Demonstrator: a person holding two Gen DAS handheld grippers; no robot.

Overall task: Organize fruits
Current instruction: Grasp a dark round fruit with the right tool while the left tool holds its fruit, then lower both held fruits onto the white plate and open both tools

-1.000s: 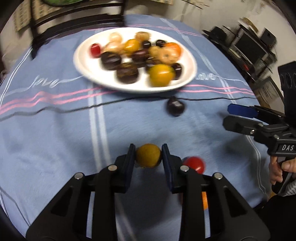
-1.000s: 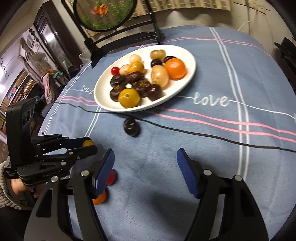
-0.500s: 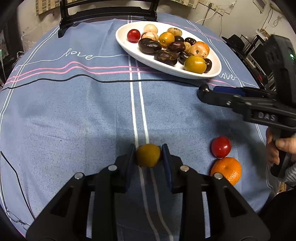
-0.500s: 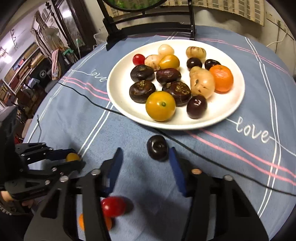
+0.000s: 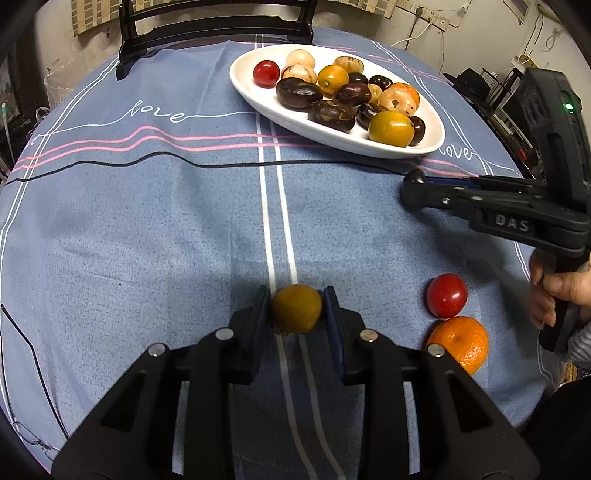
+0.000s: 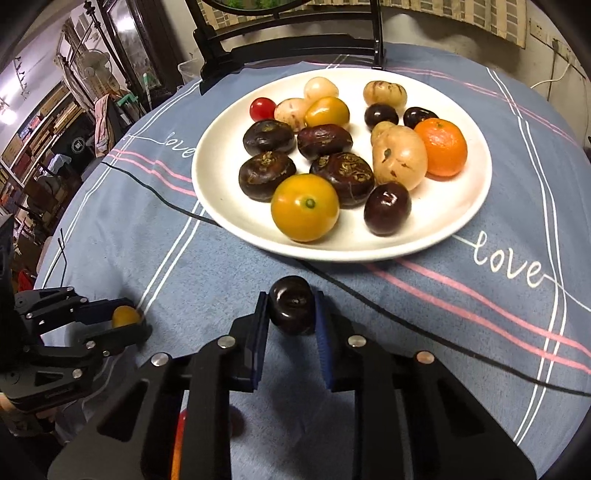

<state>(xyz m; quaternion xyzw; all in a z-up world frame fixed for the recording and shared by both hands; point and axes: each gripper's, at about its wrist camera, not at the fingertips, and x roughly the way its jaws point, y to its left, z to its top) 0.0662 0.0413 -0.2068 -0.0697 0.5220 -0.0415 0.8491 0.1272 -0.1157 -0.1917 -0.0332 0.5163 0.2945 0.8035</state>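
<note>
On the round table under a blue cloth (image 5: pixel 147 229) striped in white and pink, with "love" stitched here and there, two black hand-held grippers were at work. The left gripper (image 5: pixel 296 308) was clamped on a small round dull-yellow fruit (image 5: pixel 295 309), its blue-lined fingers pressing either side of it right over the pair of white stripes near the table's front edge; whether the fruit was resting on the cloth or just off it I could not tell. To its right, on the cloth, a shiny red cherry tomato (image 5: pixel 446 295) lay touching a small orange mandarin (image 5: pixel 460 343) in front of it.

The right gripper (image 6: pixel 291 314), held in a person's hand (image 5: pixel 554 295), was clenched on a glossy dark-brown round fruit (image 6: pixel 291 309) with a dimple on top, just in front of the wide white ceramic plate (image 6: pixel 476 206) and beside the thin black cable (image 6: pixel 424 328) that ran across the cloth.

The plate stood toward the far side of the table, heaped with fruit: several dark brown ones, pale speckled ones, two yellow-orange tomatoes, another mandarin and a small red tomato. A black chair (image 5: pixel 214 33) stood behind it.
</note>
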